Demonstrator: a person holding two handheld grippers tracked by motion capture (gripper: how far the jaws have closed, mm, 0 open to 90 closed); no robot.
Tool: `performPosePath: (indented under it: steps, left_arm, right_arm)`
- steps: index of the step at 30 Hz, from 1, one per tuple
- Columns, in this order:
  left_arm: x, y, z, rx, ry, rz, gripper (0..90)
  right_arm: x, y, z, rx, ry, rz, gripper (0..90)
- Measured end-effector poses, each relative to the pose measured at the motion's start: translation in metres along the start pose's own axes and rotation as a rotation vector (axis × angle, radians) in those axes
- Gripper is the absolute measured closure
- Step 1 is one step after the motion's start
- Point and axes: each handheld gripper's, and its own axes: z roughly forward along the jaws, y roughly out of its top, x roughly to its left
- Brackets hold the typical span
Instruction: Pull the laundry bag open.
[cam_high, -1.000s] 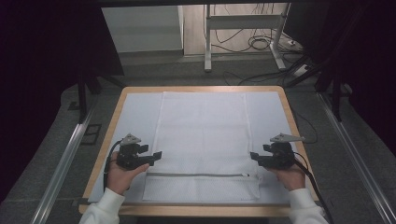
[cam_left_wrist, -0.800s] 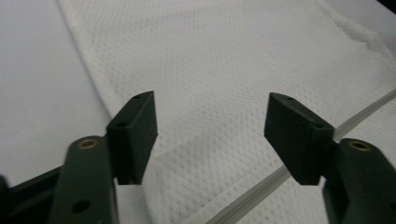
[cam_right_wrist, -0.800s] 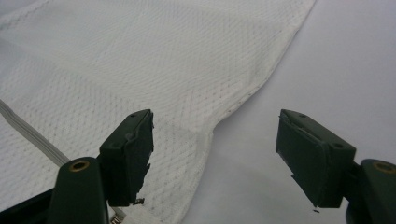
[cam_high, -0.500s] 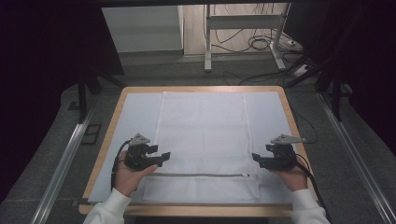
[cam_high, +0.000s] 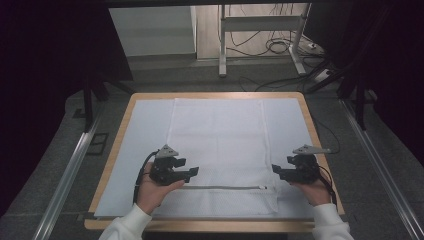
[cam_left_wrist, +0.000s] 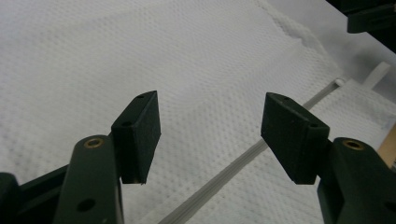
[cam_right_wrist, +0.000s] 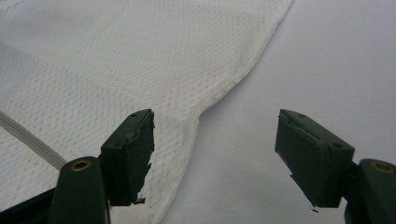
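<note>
High view: the left gripper (cam_high: 194, 172) hovers over the white mesh bag (cam_high: 220, 135) just above its zipper (cam_high: 225, 188), fingers apart and just been narrowing, nothing between them. The bag lies flat mid-desk (cam_high: 115, 150). The right gripper (cam_high: 274, 171) sits at the bag's right edge, fingers spread, empty.

A wooden desk (cam_high: 127, 112) carries a pale blue sheet (cam_high: 145, 125) spread over most of its top. Beyond its far edge stands a white metal frame (cam_high: 260, 37) on the grey floor (cam_high: 165, 75), with black cables (cam_high: 280, 47) lying among its legs. Metal rails (cam_high: 65, 172) run along the floor on either side of the desk. A white panel (cam_high: 150, 30) stands further back.
</note>
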Motion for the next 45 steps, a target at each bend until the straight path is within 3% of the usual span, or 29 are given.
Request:
performPosePath:
  steps: [12,24,45]
  left_arm:
    - [-0.016,0.003,0.013,0.025,-0.024,0.035,37.7]
    - [-0.023,0.006,0.020,0.031,-0.064,0.031,37.6]
    - [-0.038,0.006,0.034,0.063,-0.092,0.047,36.1]
  right_arm:
    - [0.001,0.000,0.004,0.012,-0.010,-0.007,27.9]
    - [0.002,-0.001,0.005,0.015,-0.015,-0.016,28.0]
    - [0.002,-0.002,0.006,0.018,-0.025,-0.028,27.9]
